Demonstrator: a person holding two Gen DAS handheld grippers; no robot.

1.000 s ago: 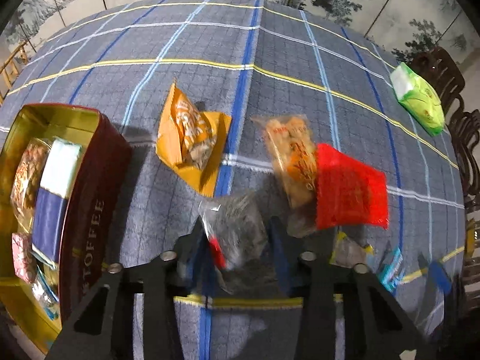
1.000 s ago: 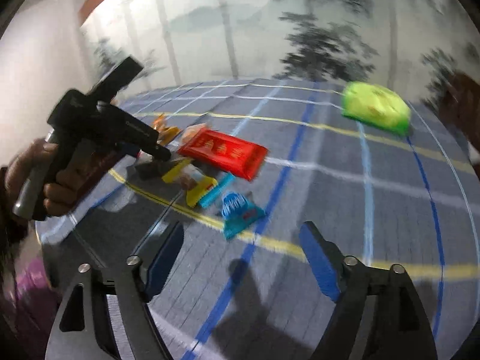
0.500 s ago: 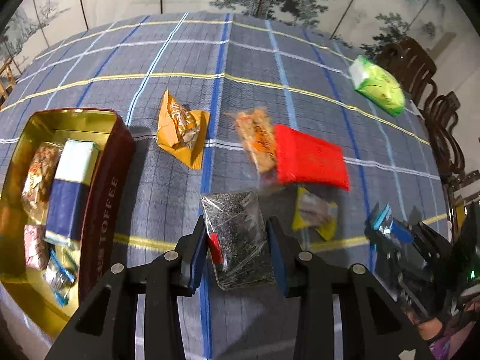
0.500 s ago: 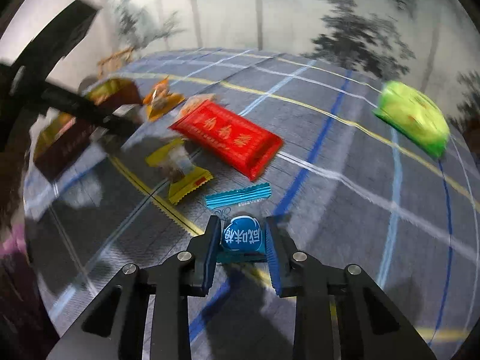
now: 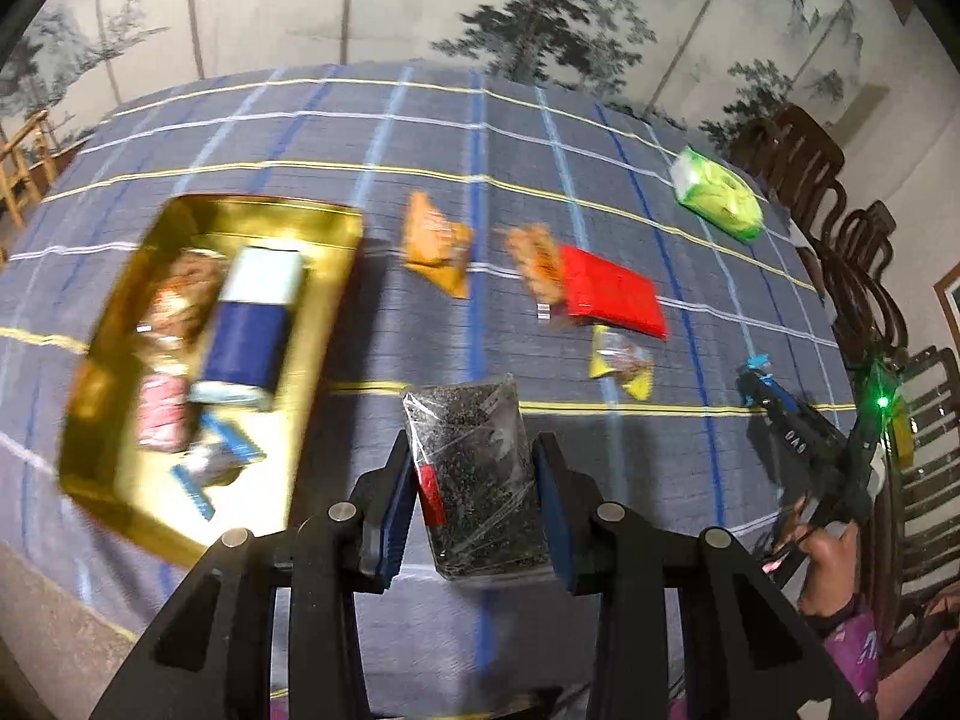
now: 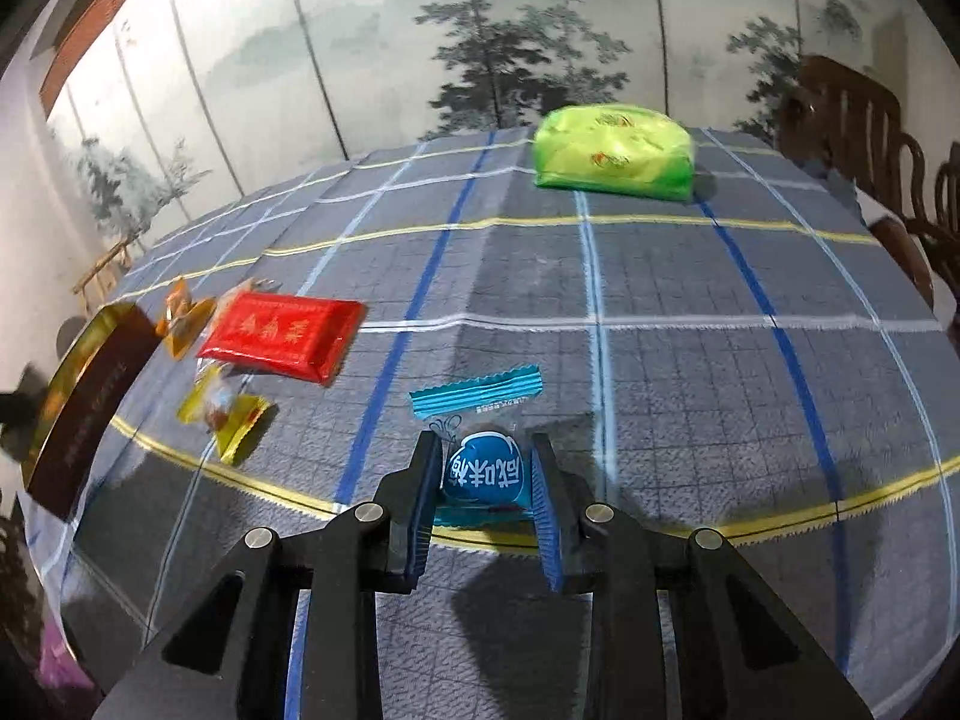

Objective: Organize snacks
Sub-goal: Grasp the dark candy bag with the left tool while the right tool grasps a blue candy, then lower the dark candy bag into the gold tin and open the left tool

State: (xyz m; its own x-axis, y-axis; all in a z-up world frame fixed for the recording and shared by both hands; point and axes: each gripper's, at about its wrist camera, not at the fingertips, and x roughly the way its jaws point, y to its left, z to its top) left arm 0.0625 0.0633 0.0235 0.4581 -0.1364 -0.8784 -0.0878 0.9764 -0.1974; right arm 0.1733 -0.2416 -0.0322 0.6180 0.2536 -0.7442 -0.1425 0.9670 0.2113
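My left gripper (image 5: 474, 468) is shut on a clear packet of dark seeds (image 5: 474, 480) and holds it above the plaid tablecloth. To its left lies the gold tin (image 5: 102, 480), with several wrapped snacks inside. My right gripper (image 6: 483, 468) is shut on a blue wrapped candy (image 6: 485, 471) low over the cloth; the wrapper's crimped tail (image 6: 477, 396) sticks out ahead. In the left wrist view the right gripper (image 5: 757, 373) shows at the right edge with the candy in it. A red packet (image 6: 282, 333), a yellow candy (image 6: 225, 411), an orange packet (image 6: 180, 315) and a green bag (image 6: 612, 153) lie on the cloth.
A second orange snack (image 5: 534, 261) lies against the red packet (image 5: 612, 291). The tin's dark side (image 6: 90, 402) stands at the left in the right wrist view. Dark wooden chairs (image 5: 840, 228) line the table's right side. A painted screen stands behind the table.
My right gripper closed on the blue candy and rolled. My left gripper rose with the seed packet and moved toward the tin, which now shows more from above.
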